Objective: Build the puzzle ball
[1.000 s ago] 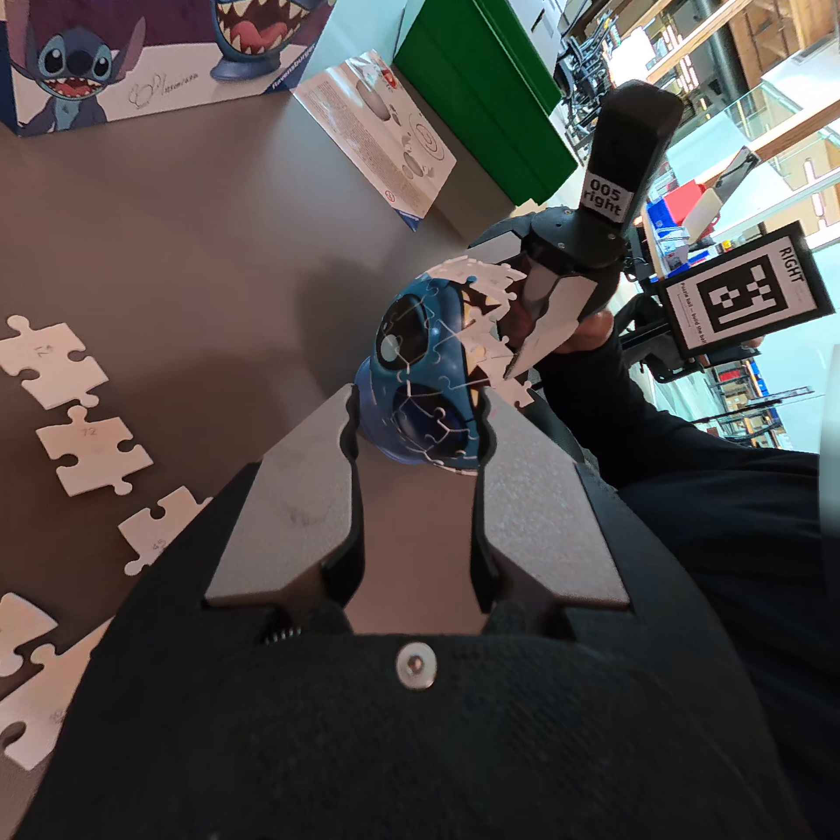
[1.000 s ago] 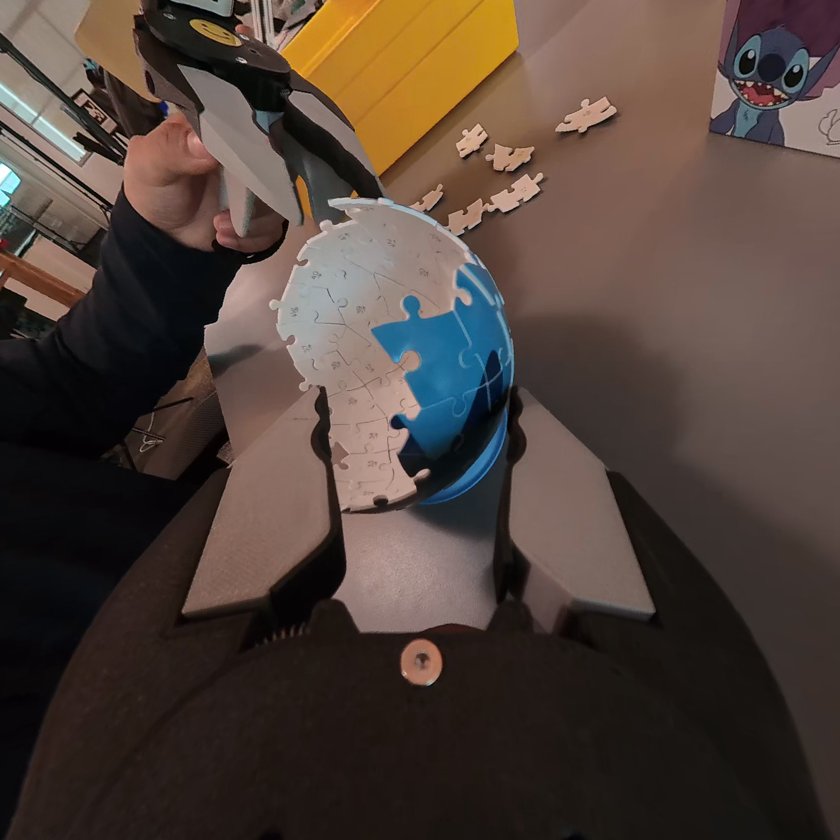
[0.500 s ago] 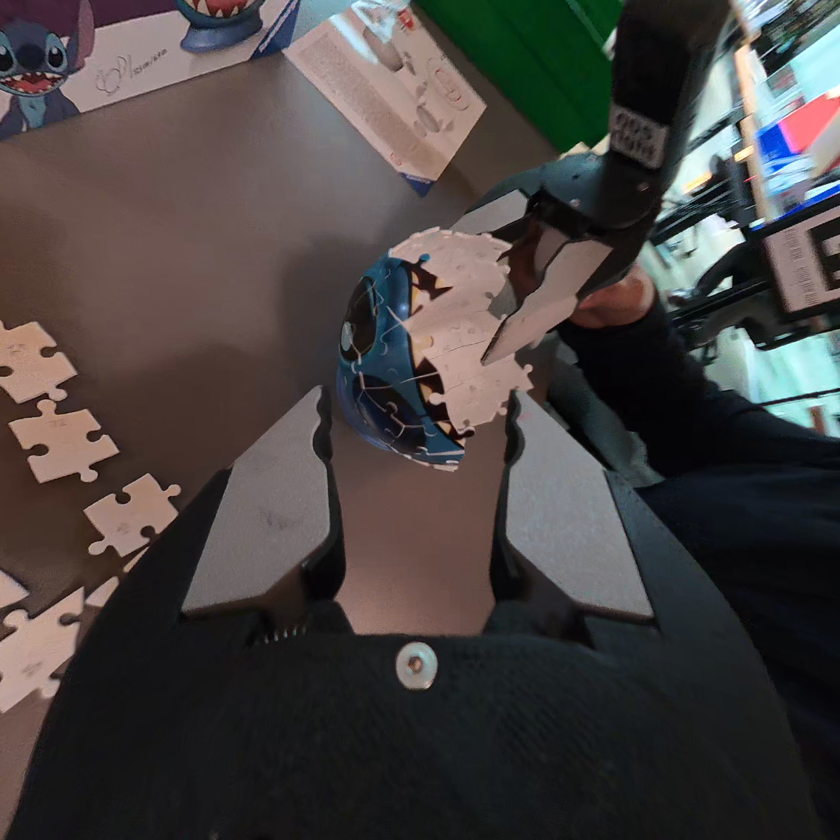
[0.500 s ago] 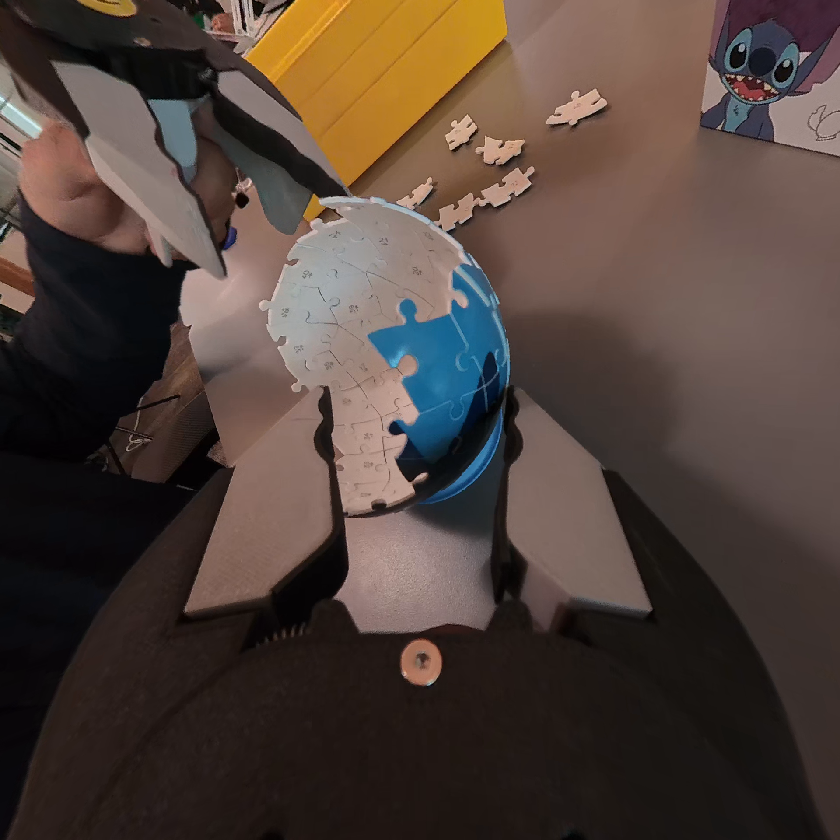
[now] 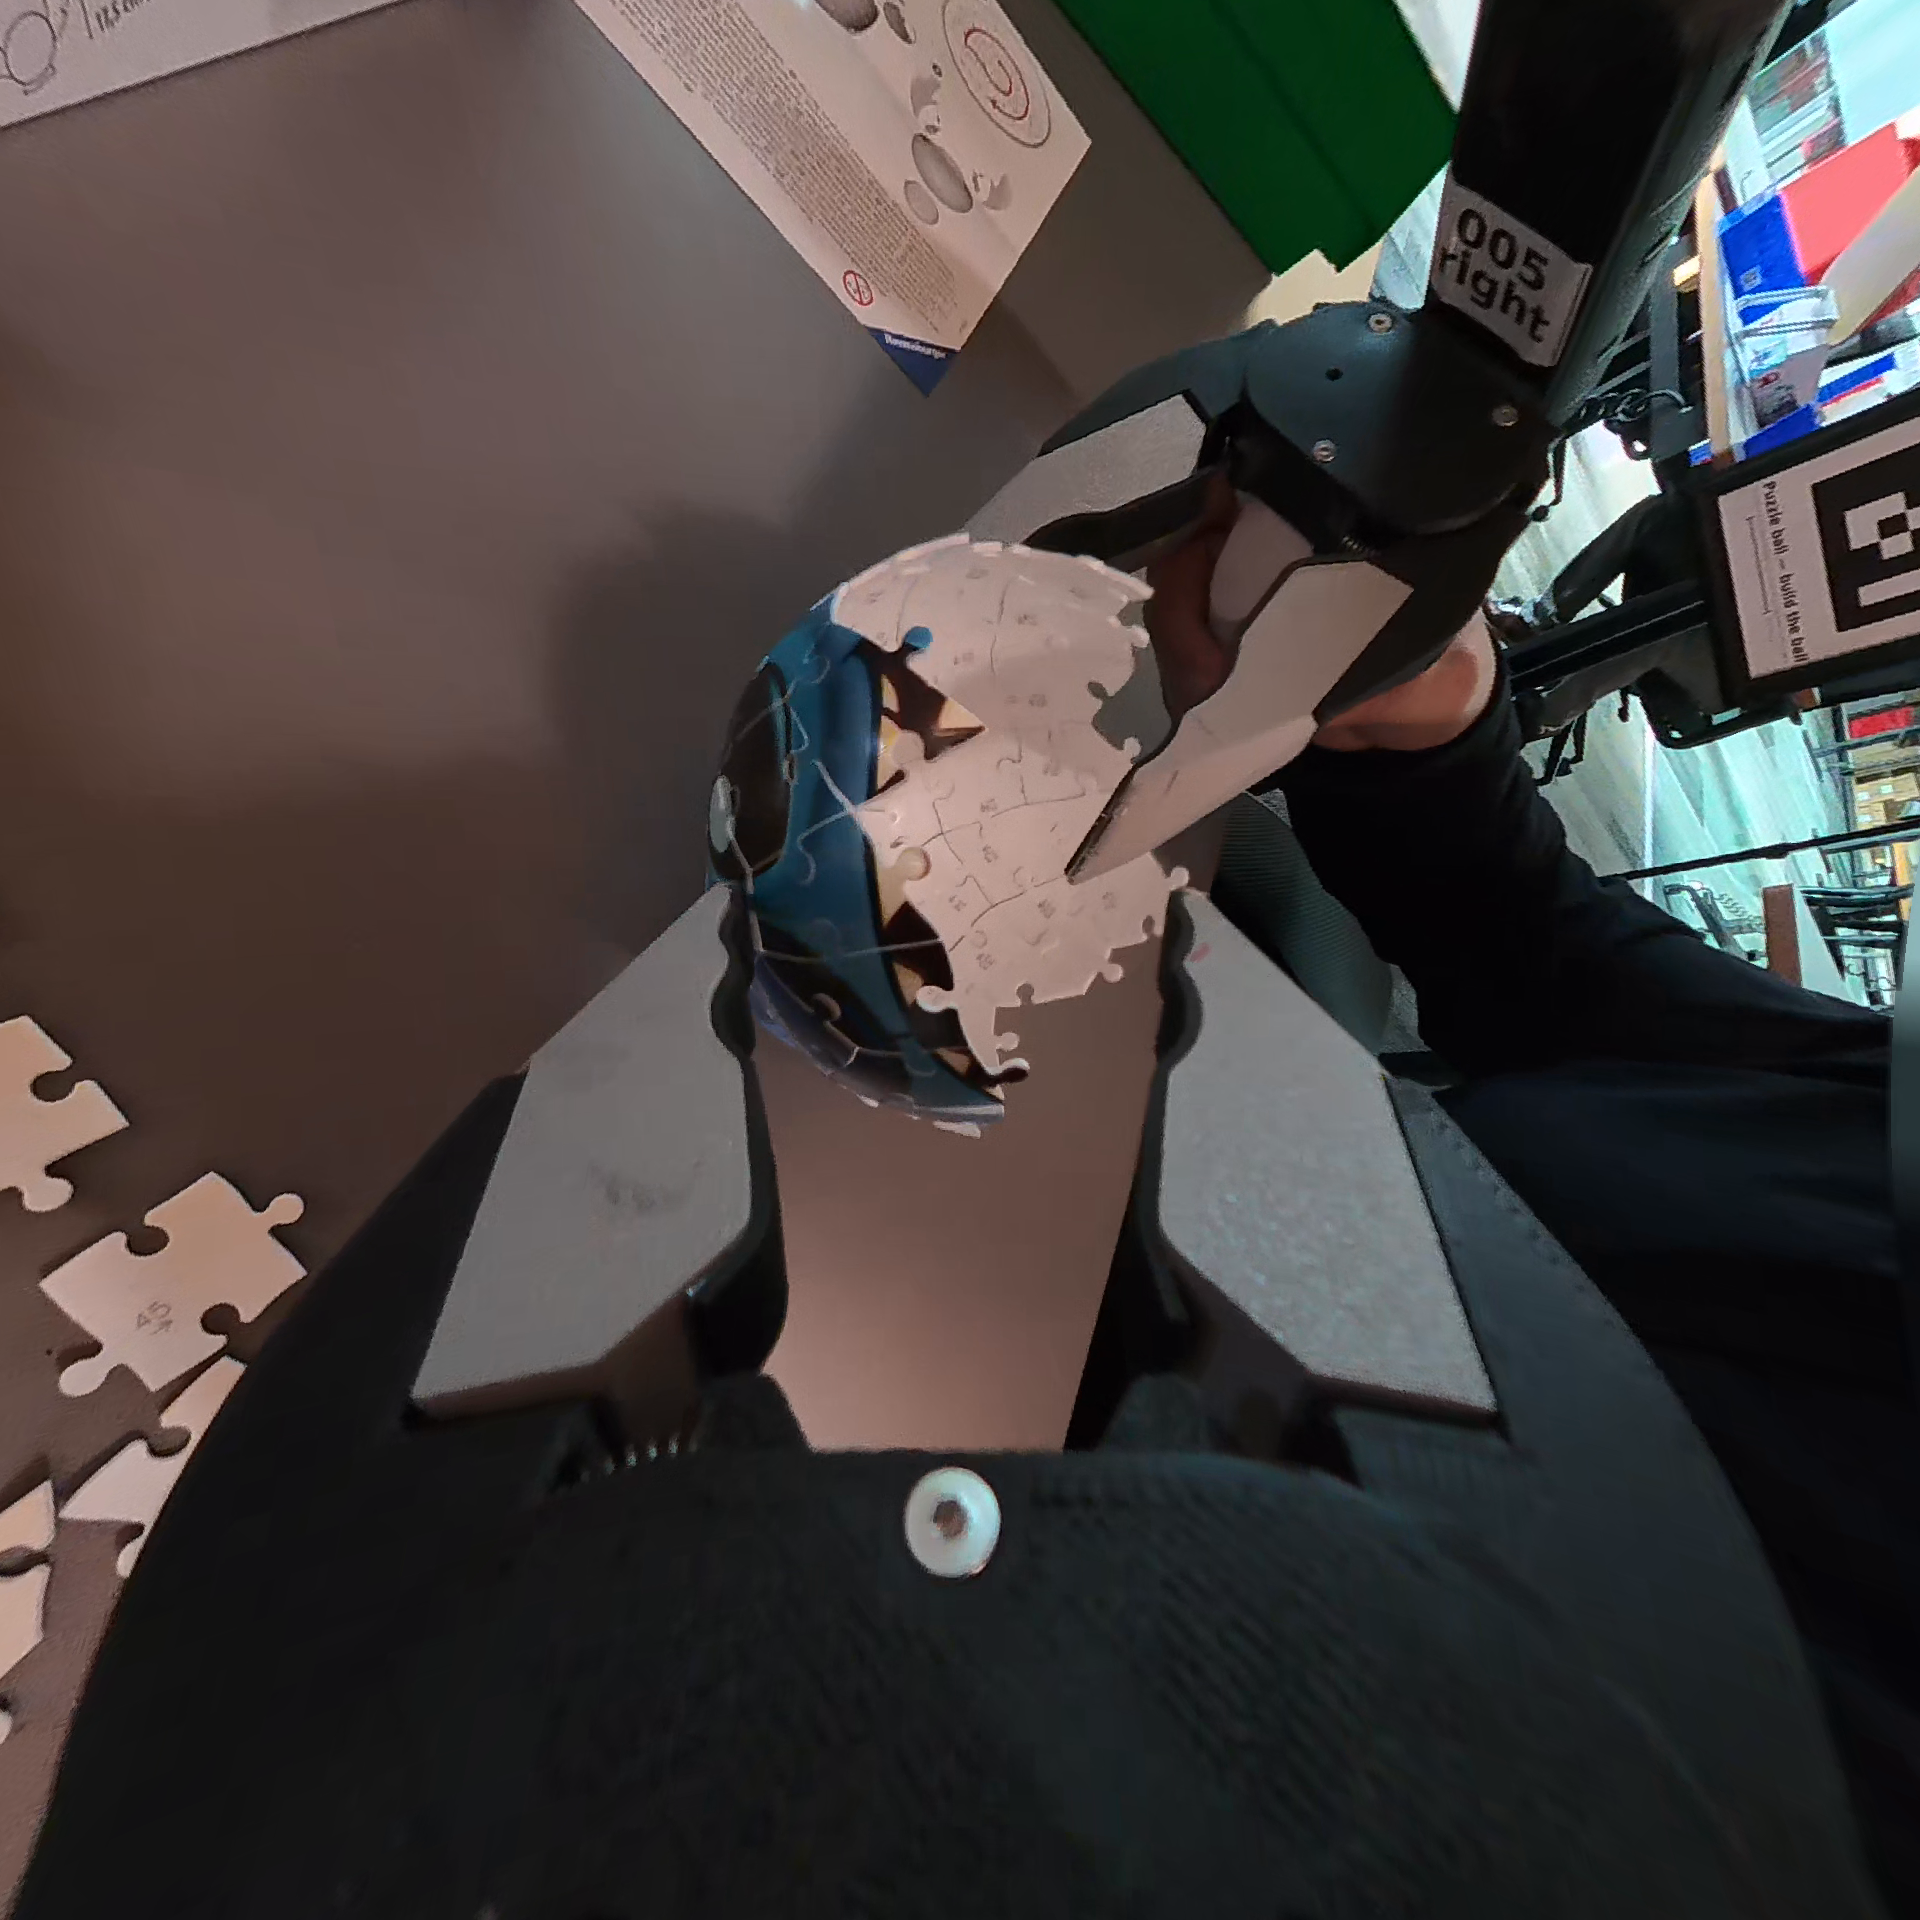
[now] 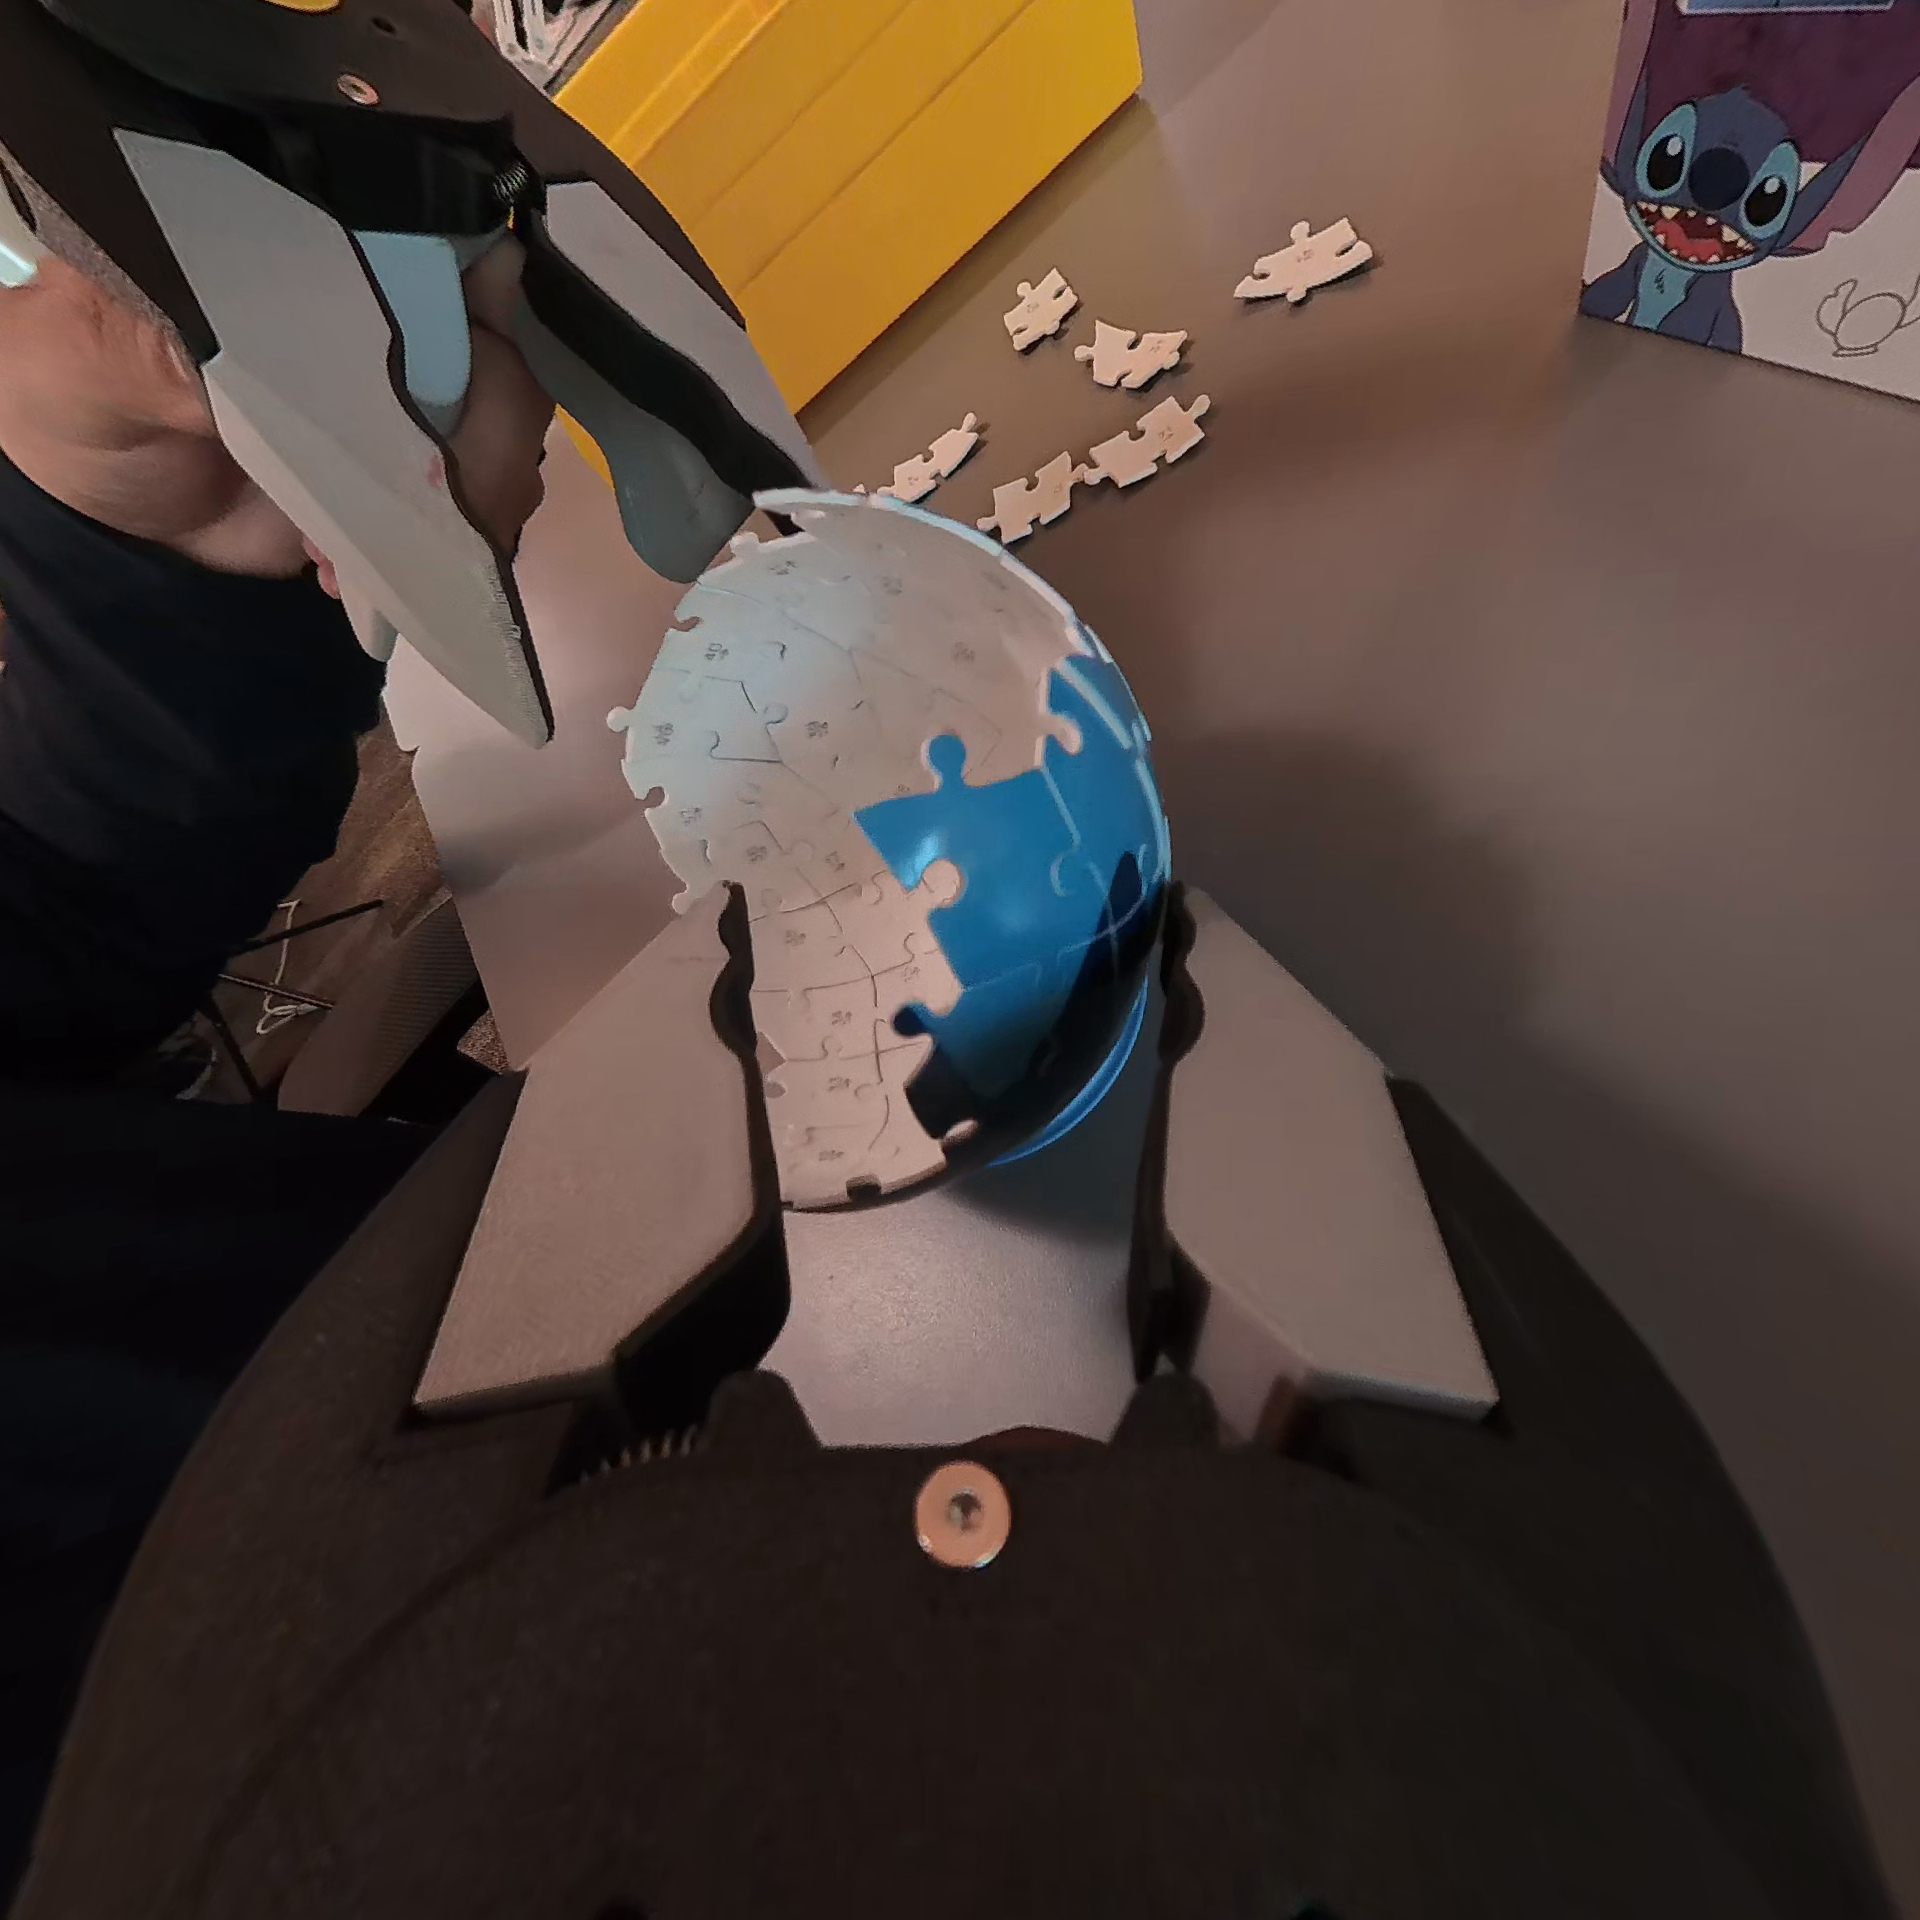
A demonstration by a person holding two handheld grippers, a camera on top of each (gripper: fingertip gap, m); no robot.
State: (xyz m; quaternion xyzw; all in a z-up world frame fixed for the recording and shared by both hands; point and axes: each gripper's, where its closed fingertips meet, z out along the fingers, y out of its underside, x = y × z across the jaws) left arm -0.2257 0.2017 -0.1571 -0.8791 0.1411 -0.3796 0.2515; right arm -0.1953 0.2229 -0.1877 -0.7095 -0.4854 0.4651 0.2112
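The puzzle ball is a partial shell, blue outside and white inside, held above the grey table. My right gripper is shut on it, one finger on each side of the shell. In the left wrist view the right gripper comes in from the upper right, one finger on the white inner face. My left gripper is open with the ball's lower edge between its tips. In the right wrist view the left gripper straddles the shell's top rim, one fingertip touching it.
Loose white puzzle pieces lie on the table at the left; they also show in the right wrist view. The puzzle box, a leaflet, a green box and a yellow box stand around the table.
My left gripper has opened and let go of the ball, and has moved closer over the shell's rim. My right gripper has kept its hold, and more of the white inner face shows.
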